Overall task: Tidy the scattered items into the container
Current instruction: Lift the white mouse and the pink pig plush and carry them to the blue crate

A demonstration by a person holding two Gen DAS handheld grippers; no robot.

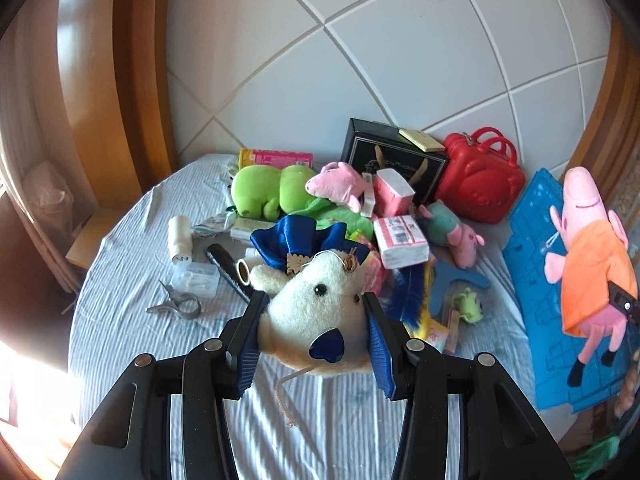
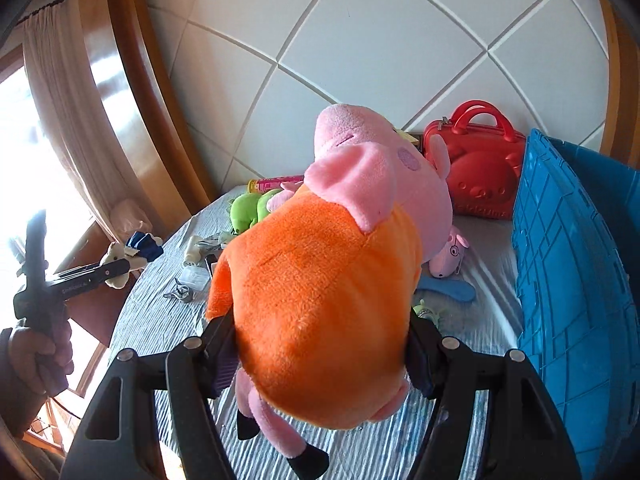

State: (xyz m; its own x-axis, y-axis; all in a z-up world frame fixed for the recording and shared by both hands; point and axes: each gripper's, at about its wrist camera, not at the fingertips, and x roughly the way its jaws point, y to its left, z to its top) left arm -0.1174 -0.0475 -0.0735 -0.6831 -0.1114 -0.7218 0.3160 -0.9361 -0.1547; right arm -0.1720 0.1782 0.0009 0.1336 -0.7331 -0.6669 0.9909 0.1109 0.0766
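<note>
The left gripper (image 1: 314, 316) pinches with its ribbed blue pads the head of a fluffy cream plush mouse with a shiny blue satin bow (image 1: 316, 312), lifted above the wrinkled pale striped bedsheet (image 1: 132, 280). The right gripper (image 2: 320, 350) clamps the soft orange body of a pink plush pig (image 2: 320, 280), just left of the hard blue plastic crate (image 2: 568, 280). Other scattered toys lie on the sheet left of the crate.

A bed (image 1: 132, 344) under a pale blue striped sheet carries a toy pile at centre frame, a red case (image 1: 482, 184) at upper right, and a blue crate (image 1: 536, 320) at right.
</note>
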